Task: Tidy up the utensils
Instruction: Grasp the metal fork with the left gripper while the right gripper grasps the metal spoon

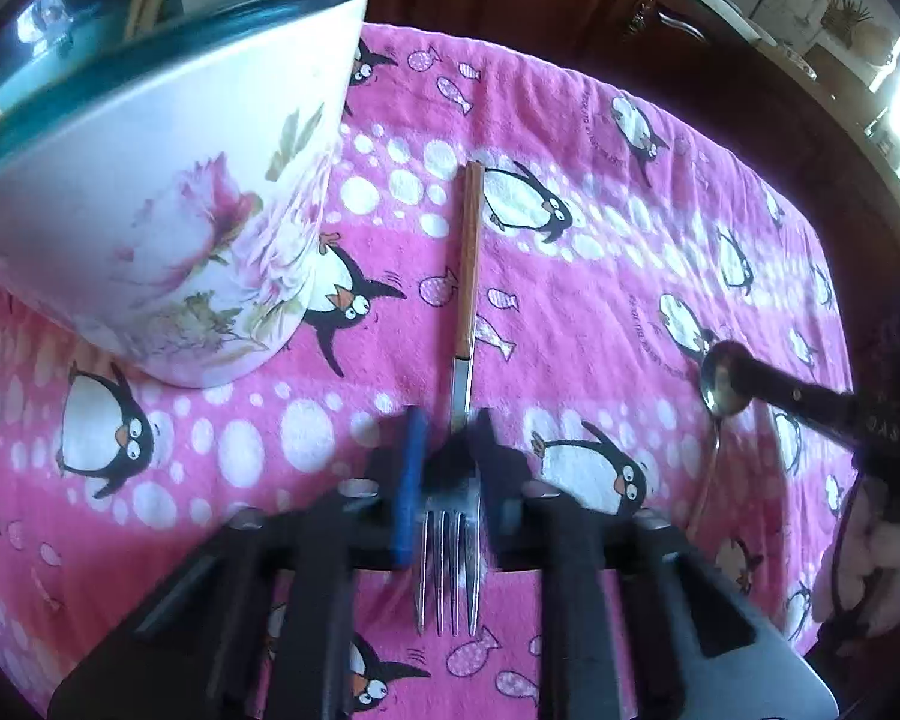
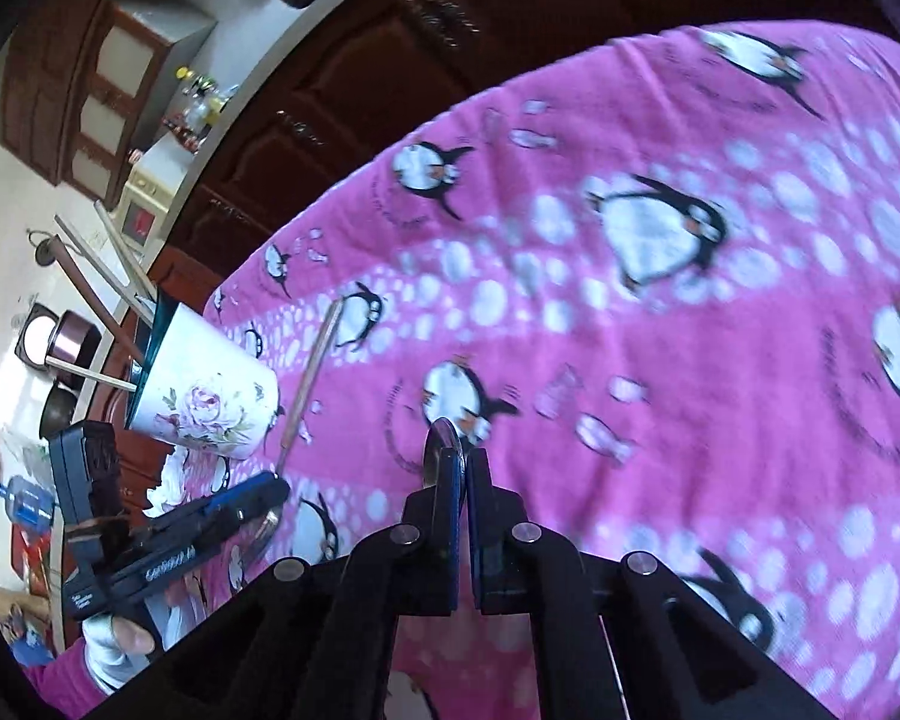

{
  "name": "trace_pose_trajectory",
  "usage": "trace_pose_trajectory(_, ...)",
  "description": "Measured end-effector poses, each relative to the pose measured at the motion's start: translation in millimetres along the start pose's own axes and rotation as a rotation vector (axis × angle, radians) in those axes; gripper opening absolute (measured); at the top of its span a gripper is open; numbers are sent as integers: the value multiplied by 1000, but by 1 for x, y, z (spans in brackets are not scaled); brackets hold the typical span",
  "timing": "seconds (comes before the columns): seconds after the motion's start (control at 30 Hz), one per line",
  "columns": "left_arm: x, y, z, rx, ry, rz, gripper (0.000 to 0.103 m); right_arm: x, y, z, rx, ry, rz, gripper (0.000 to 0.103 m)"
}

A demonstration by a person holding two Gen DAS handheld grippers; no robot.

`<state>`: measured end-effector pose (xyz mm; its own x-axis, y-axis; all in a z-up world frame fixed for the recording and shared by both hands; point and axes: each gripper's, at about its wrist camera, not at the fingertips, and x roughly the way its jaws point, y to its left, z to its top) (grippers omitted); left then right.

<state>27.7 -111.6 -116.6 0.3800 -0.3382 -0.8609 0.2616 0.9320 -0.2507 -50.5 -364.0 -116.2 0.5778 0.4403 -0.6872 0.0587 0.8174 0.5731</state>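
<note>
Both grippers grip: left gripper [image 1: 447, 450] pinching the fork [image 1: 459, 396], right gripper [image 2: 467, 468] shut on the spoon [image 2: 441, 444]; either thin, seemingly shallow hold could slip mid-lift.

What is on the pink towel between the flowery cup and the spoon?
The fork with its wooden handle lies between the cup and the spoon, on the pink towel. The left wrist view shows it best.
</note>
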Motion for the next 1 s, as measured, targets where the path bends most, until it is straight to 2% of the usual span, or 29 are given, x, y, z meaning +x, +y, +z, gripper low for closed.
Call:
trace_pose_trajectory(0.13, -14, 5, -13, 2, 17, -23, 6, -3, -5, -8, 18, 18, 34, 2)
trace_pose_trajectory(0.27, -39, 12, -48, 25, 57, -36, 6, 0, 1, -16, 11, 56, 78, 2)
trace_pose_trajectory(0.43, -65, 16, -97, 58, 121, -25, 6, 11, 25, -25, -93, 154, 113, 2)
trace_pose_trajectory(0.53, -74, 11, -108, 99, 128, -17, 6, 21, 41, -29, -168, 206, 106, 2)
trace_pose_trajectory(0.6, -79, 11, -105, 109, 117, -28, 8, 26, 47, -28, -194, 214, 75, 2)
trace_pose_trajectory(0.73, -87, 15, -77, 104, 59, -51, 28, 34, 55, -26, -208, 215, 70, 4)
trace_pose_trajectory(0.87, -75, 12, -44, 130, 28, -47, 30, 35, 56, -29, -218, 209, 59, 11)
trace_pose_trajectory(1.0, -47, 3, -22, 170, 70, -40, 31, 32, 49, -27, -194, 200, 58, 11)
